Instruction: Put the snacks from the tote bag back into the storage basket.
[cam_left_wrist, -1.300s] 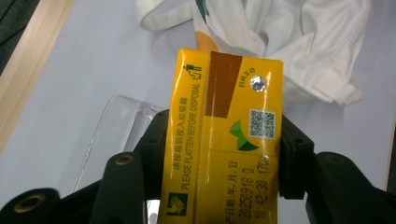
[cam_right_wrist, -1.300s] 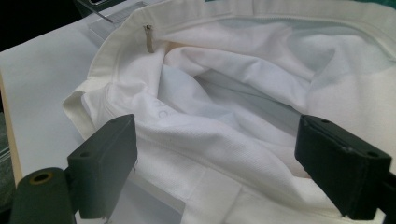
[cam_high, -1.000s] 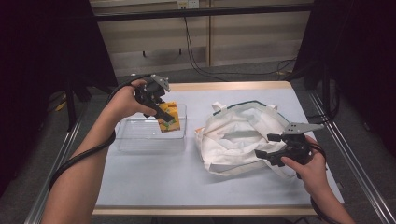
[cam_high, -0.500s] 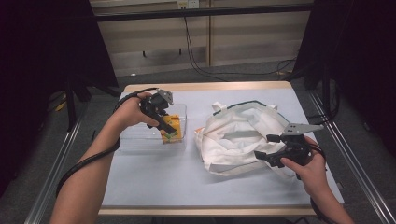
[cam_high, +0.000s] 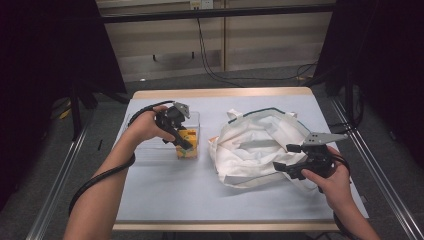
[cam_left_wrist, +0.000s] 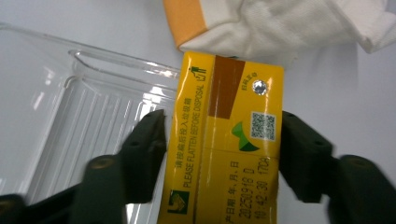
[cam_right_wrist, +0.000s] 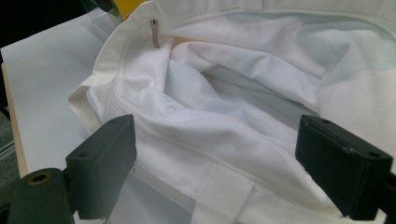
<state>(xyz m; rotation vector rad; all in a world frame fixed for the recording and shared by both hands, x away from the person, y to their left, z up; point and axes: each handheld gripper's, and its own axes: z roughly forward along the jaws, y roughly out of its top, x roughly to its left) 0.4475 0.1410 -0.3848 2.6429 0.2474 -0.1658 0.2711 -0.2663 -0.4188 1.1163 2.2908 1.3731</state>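
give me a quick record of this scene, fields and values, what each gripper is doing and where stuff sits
surface: pale blue table top
left gripper: shut on the yellow carton, at the near right corner of the clear plastic tray
yellow carton: printed with "please flatten before disposal", a QR code and a foil straw hole
right gripper: open, jaws either side of the bag's rim fabric
white tote bag: crumpled on the table right of the tray, mouth open, zipper pull on the rim
likely next step: carton moves toward the bag, judging by the layout

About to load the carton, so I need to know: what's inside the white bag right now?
The white bag gapes open; only its own folded lining shows inside. Deeper folds stay hidden. The left gripper holds the yellow carton outside it.
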